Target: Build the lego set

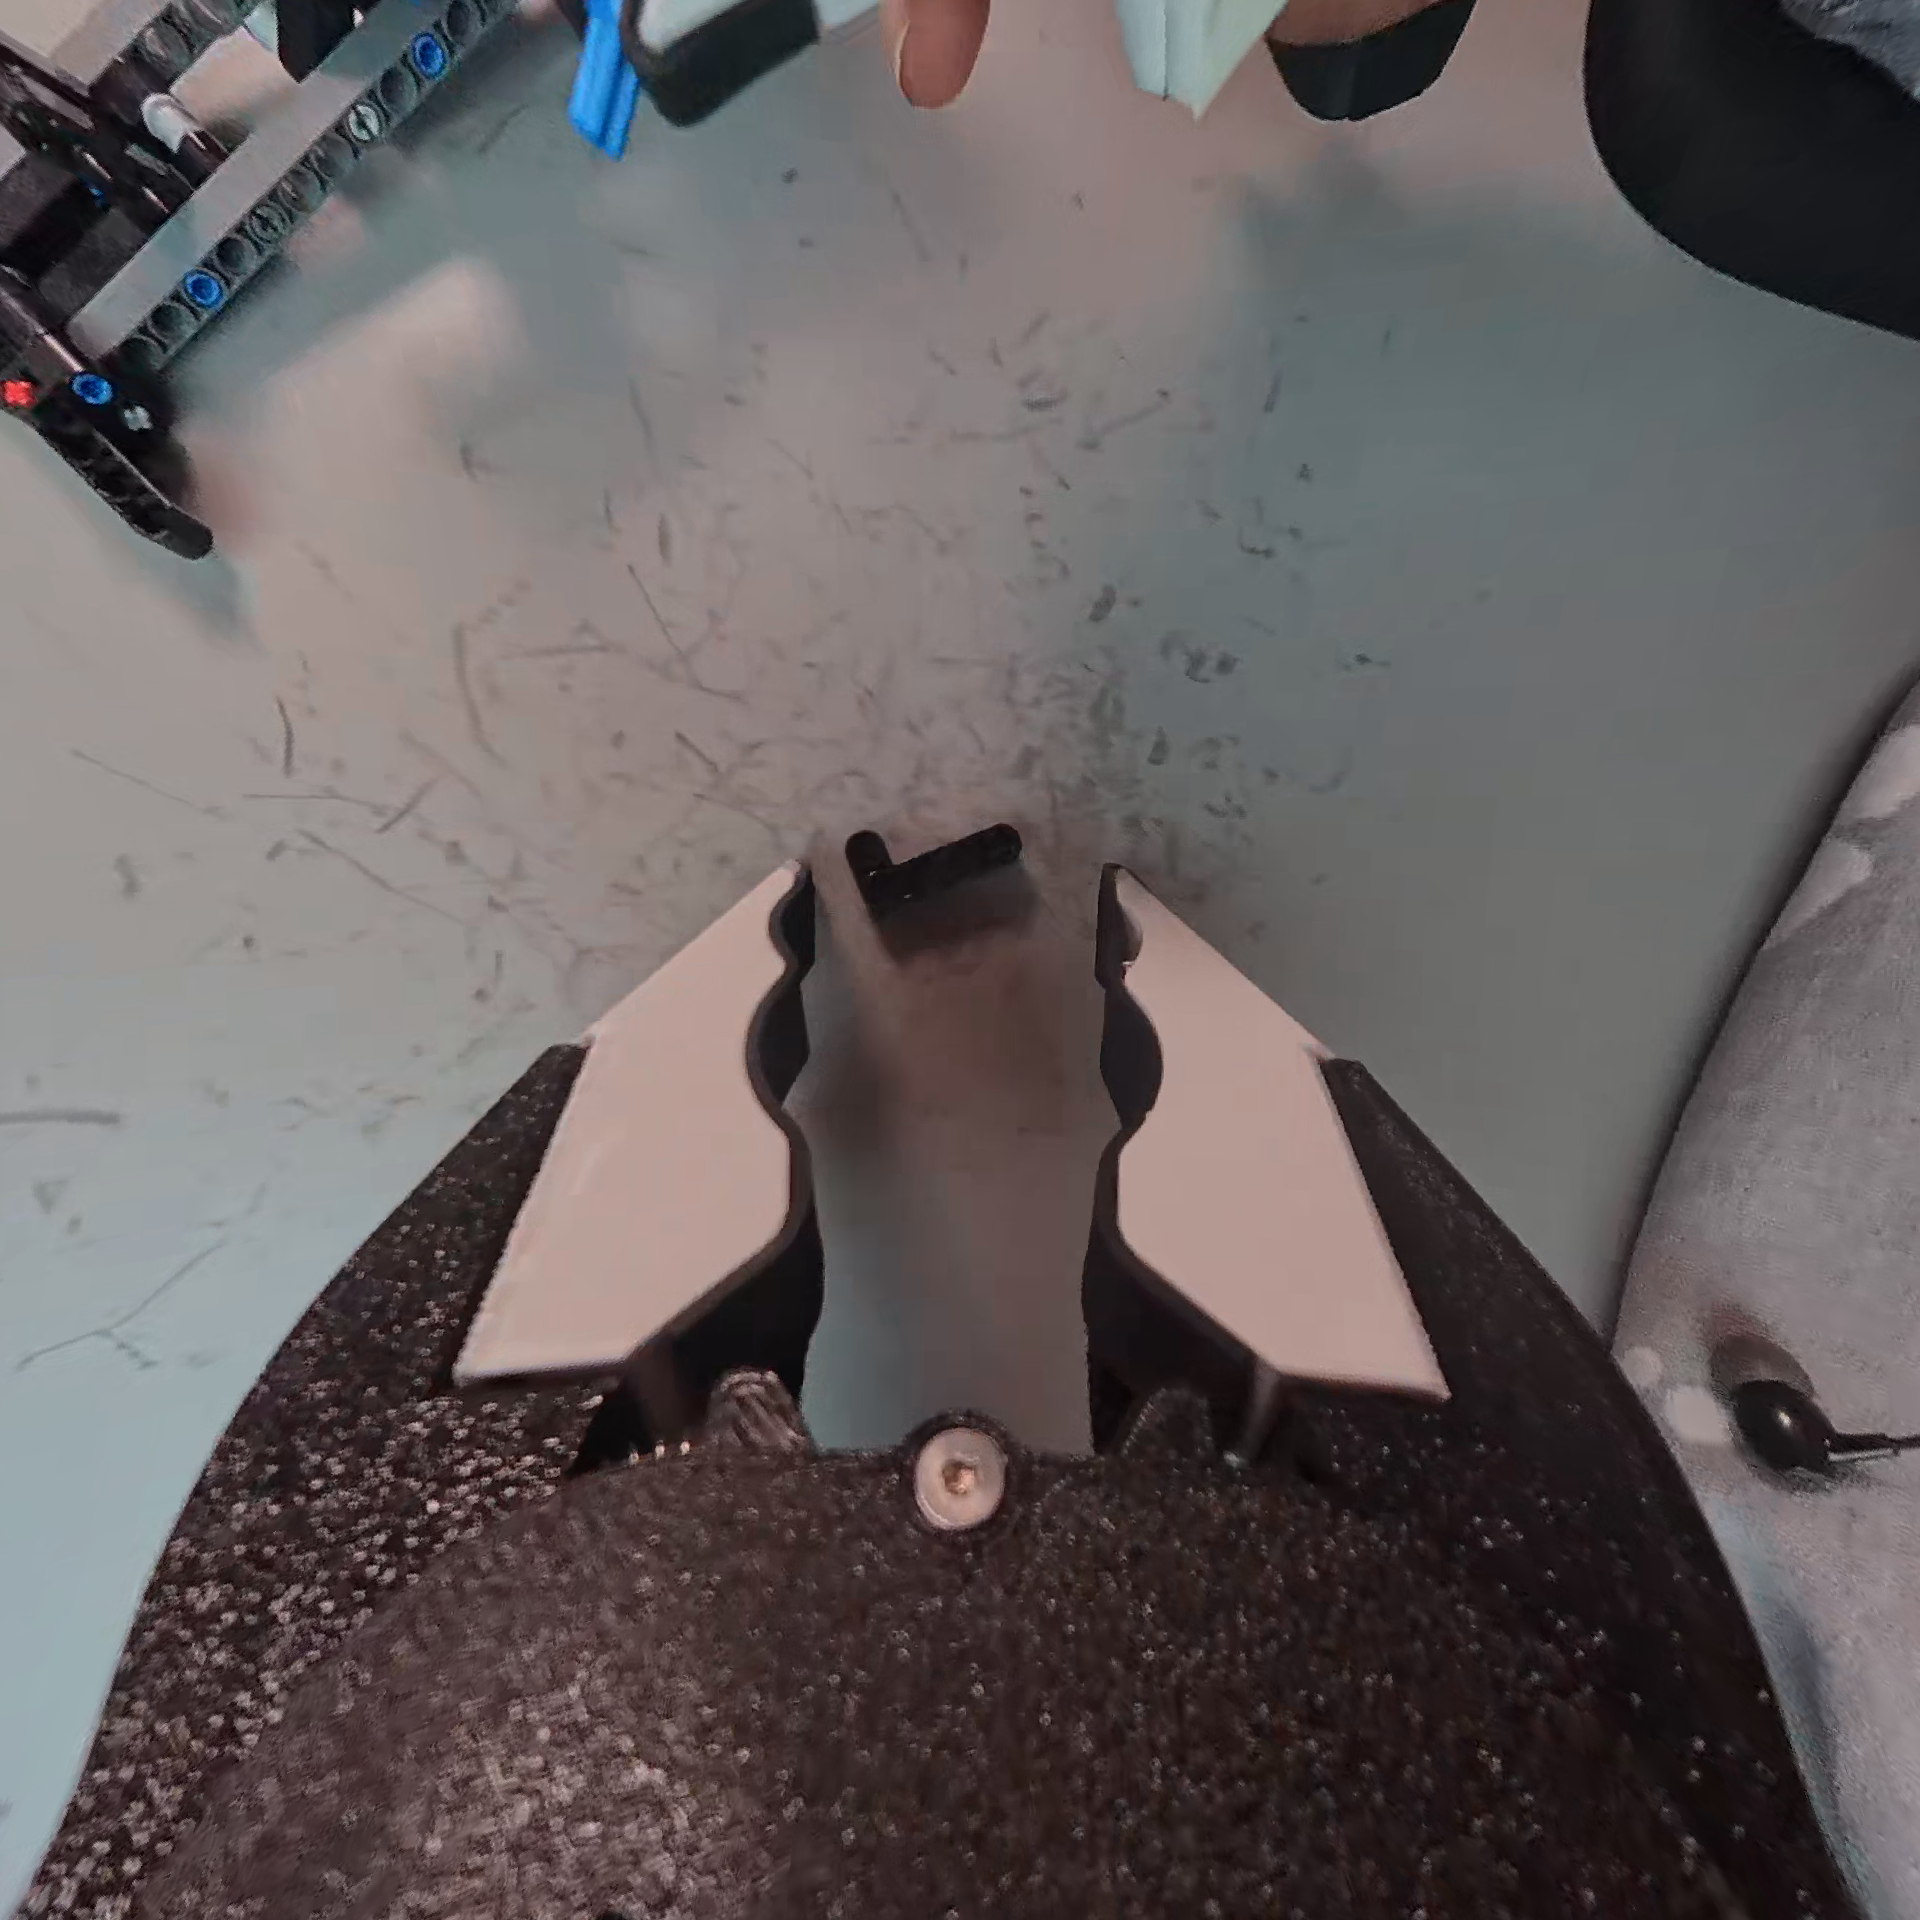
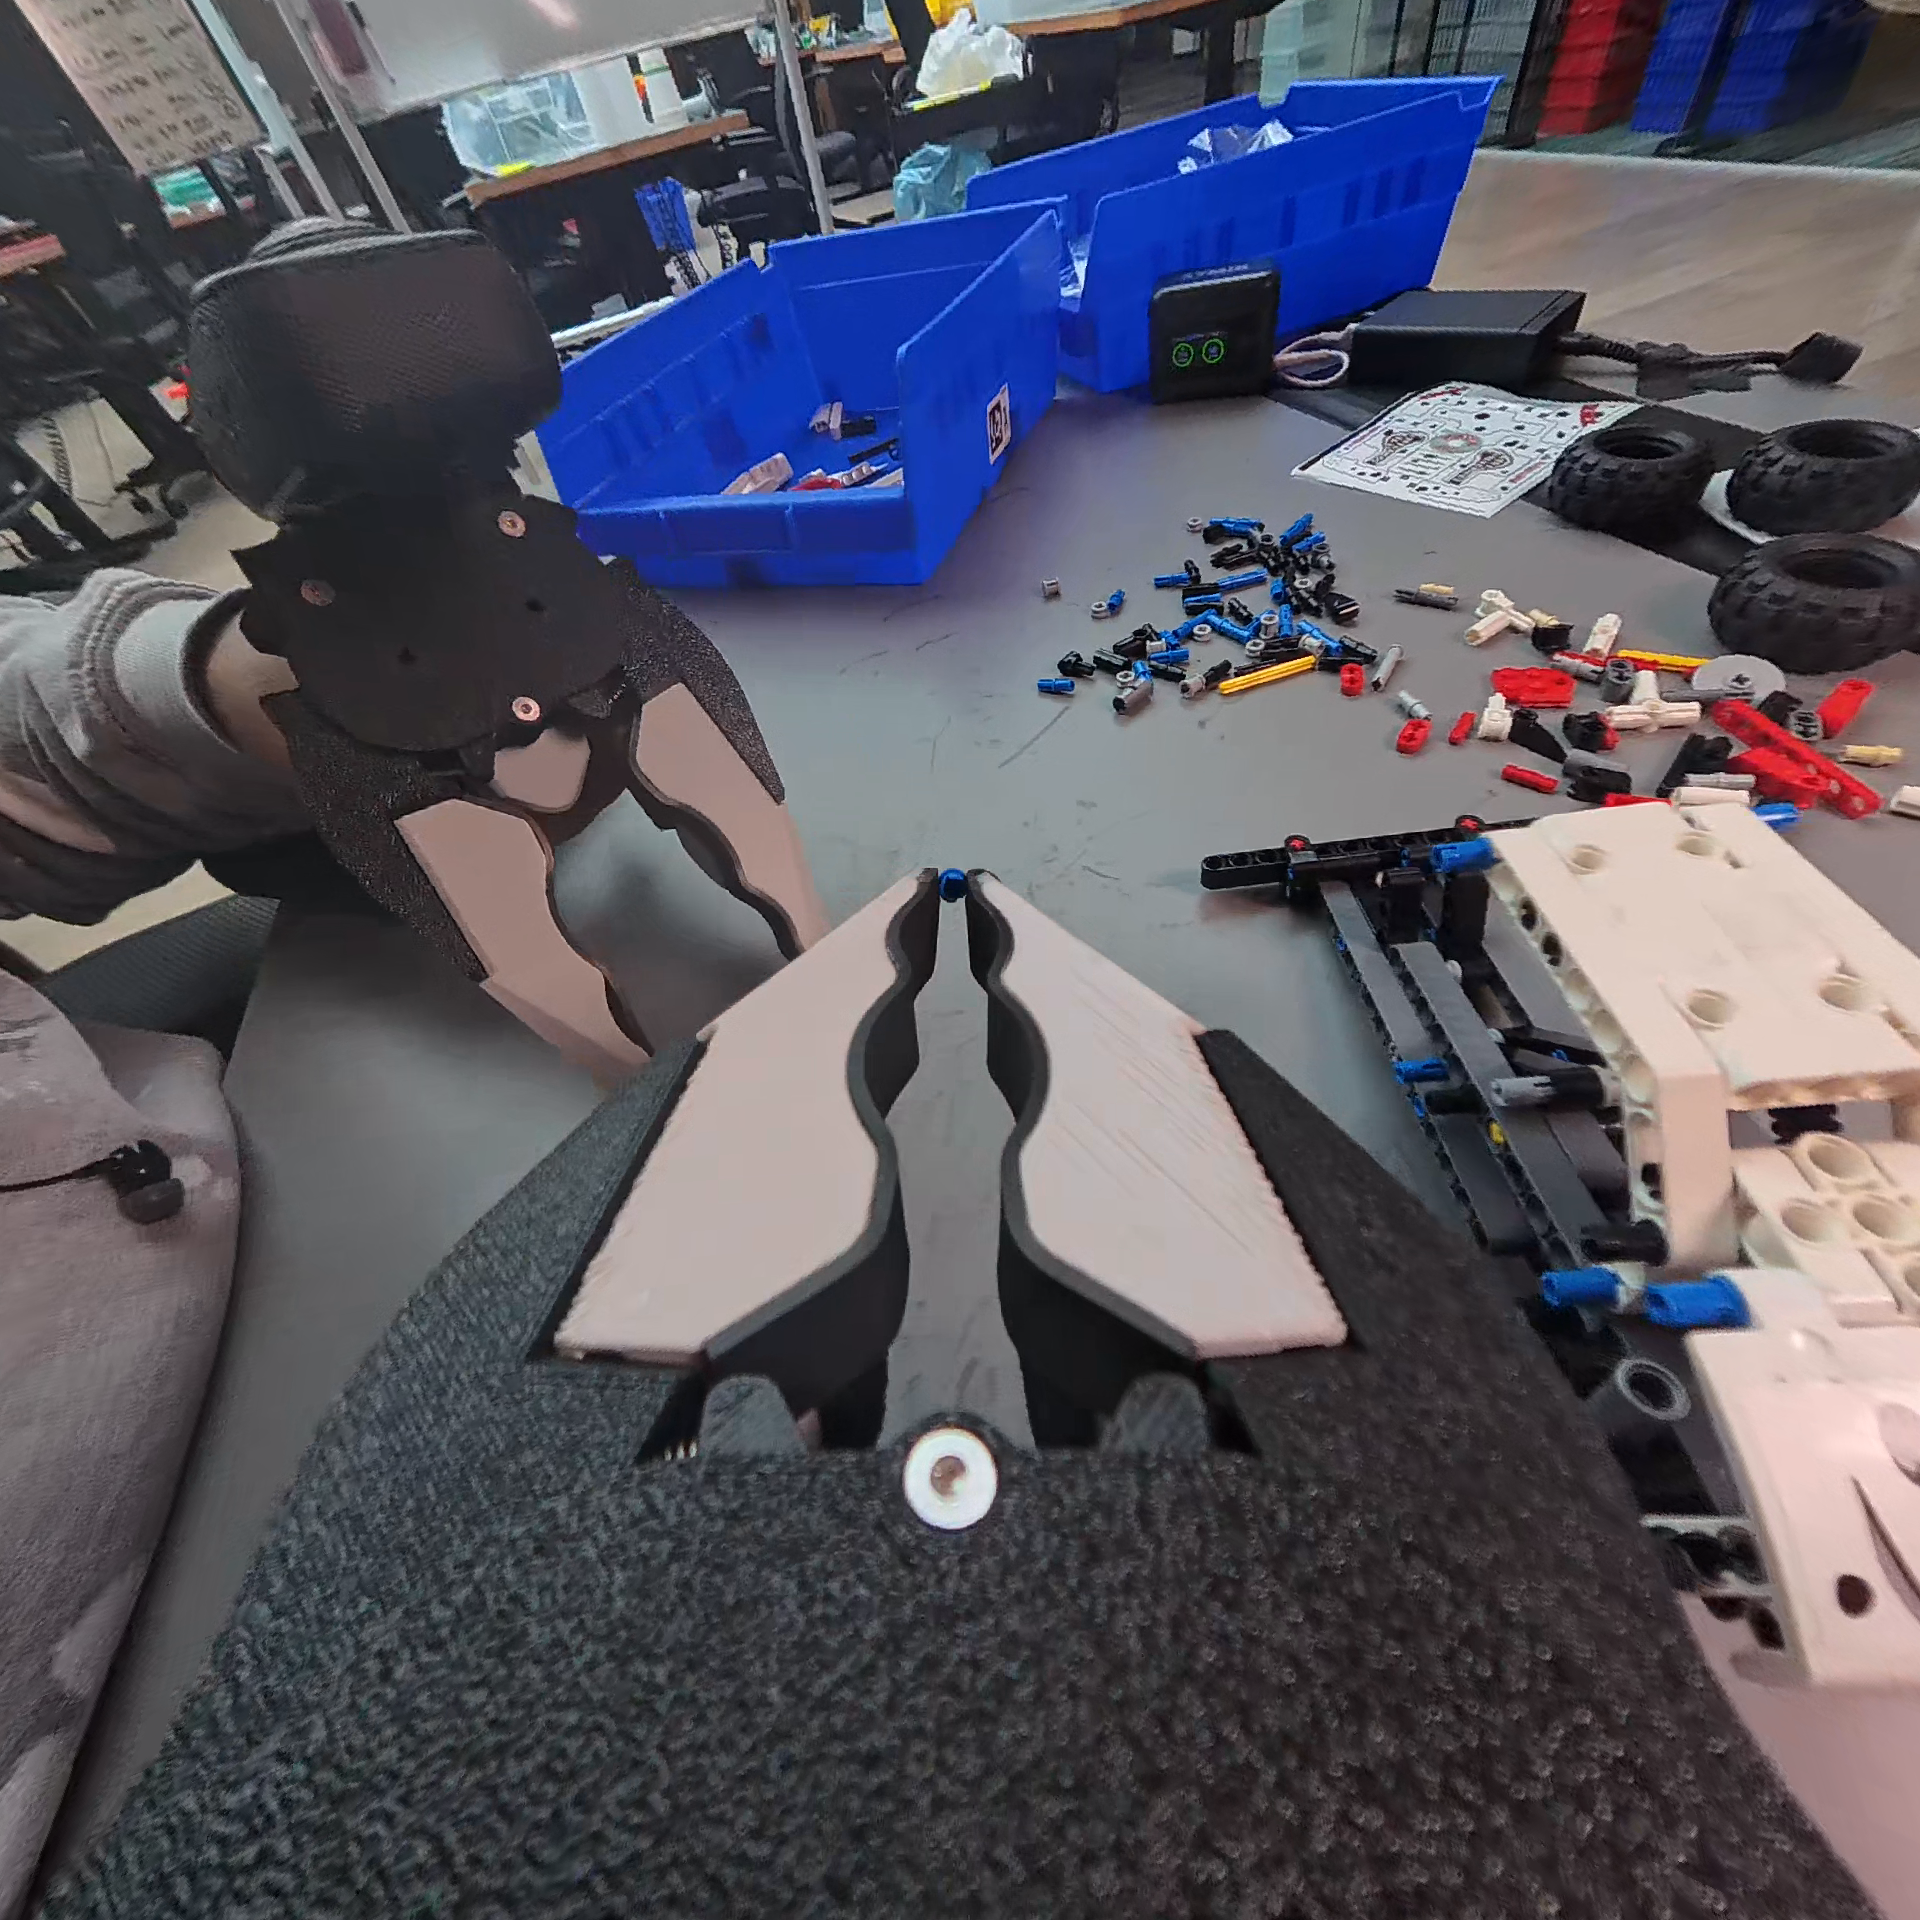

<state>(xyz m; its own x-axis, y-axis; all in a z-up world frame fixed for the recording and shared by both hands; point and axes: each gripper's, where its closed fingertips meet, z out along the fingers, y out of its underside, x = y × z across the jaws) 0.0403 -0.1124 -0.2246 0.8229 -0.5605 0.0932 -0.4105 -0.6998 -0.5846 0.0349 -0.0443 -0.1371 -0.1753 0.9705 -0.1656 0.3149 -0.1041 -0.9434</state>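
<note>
Left wrist view: the left claw [image 1: 954, 883] stands spread over the worktop [image 1: 1351, 623], a small black L-shaped piece [image 1: 930, 878] lying just ahead between its tips, long axis crosswise to the fingers. The right claw [image 2: 953, 886], pinched on a blue pin [image 2: 951, 884], sits farther off beside the half-built model [image 2: 1621, 997].

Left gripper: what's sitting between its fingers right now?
A small black lego piece lies on the scuffed table in the gap at the tips of the open left gripper, touching neither finger. The left wrist view shows this.
</note>
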